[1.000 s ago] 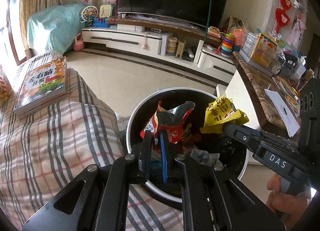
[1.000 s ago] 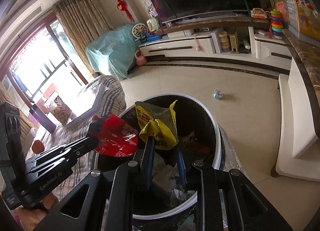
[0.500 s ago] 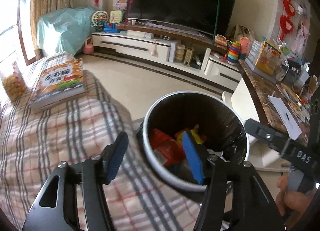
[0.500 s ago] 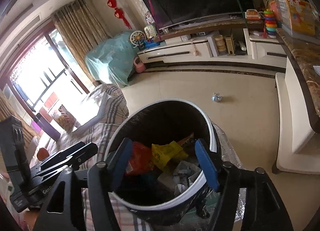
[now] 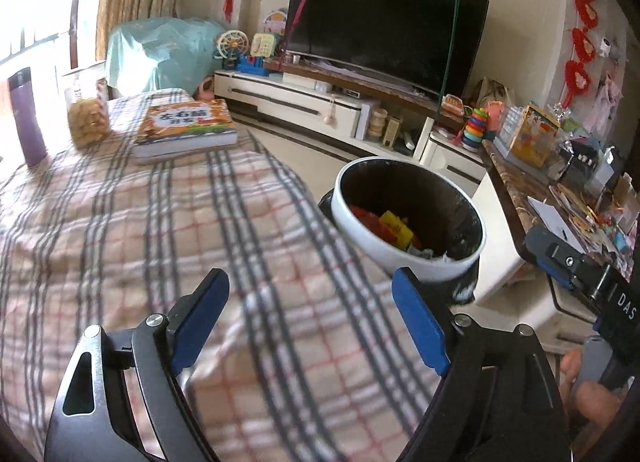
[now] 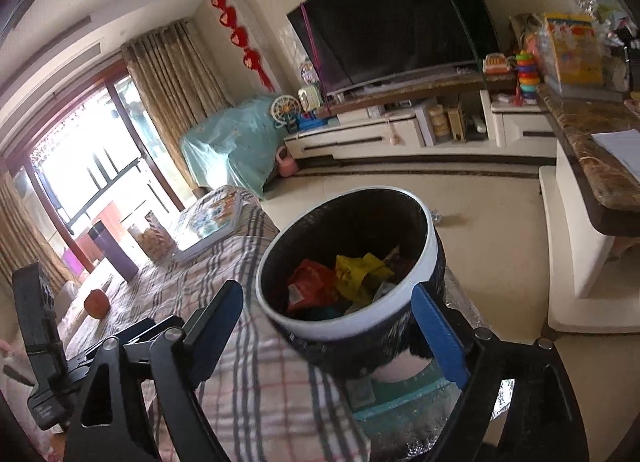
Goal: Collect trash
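Left black hand-held gripper [image 5: 310,320], blue-padded fingers [image 5: 418,326] spread wide, empty. Right black hand-held gripper [image 6: 326,336] likewise agape, empty; seen at 3 o'clock from left camera.

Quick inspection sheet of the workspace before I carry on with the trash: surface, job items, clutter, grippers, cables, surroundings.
Surface: plaid tablecloth, no loose trash seen on it.
Job's things: trash bin beside the table; red wrapper and yellow wrapper lie inside.
Clutter: book, snack jar, purple bottle, orange fruit on the cloth.
Grippers: left gripper and right gripper both open, fingers empty.
Cables: nothing seen.
Surroundings: TV, small shiny scrap on floor.
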